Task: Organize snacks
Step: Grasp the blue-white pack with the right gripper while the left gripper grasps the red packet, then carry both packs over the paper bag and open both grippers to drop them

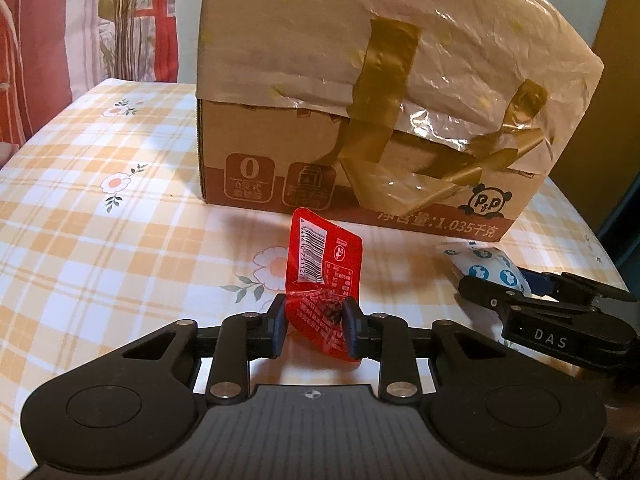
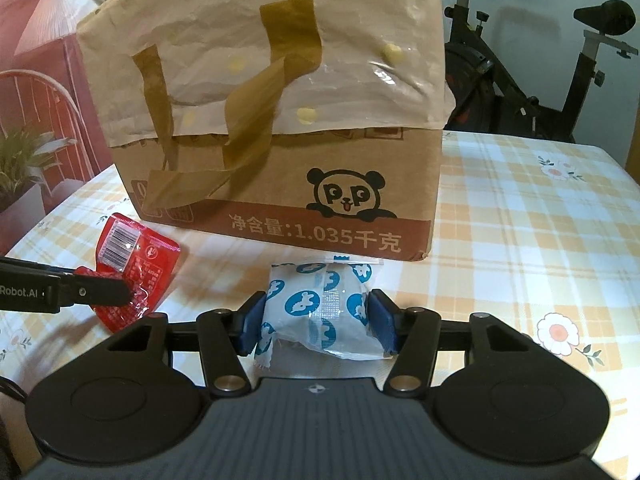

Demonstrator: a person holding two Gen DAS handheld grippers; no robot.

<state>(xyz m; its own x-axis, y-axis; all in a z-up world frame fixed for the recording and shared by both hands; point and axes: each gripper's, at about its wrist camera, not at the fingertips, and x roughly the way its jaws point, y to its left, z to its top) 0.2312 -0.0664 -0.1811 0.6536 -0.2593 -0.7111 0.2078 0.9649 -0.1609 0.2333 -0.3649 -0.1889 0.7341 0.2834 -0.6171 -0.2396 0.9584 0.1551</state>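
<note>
Low in the left wrist view, the left gripper [image 1: 314,326] has its fingers clenched on a crinkled red plastic snack packet [image 1: 325,276] at centre frame. In the right wrist view, the right gripper [image 2: 316,326] grasps a white wrapper with blue dots [image 2: 320,306]. Behind both, on the orange-checked table [image 1: 100,240], stands a taped cardboard box [image 2: 280,128].

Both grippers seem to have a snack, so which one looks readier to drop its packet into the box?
Probably the right gripper: its blue-and-white packet lies right at the cardboard box. The left gripper pinches the red packet farther out.
</note>
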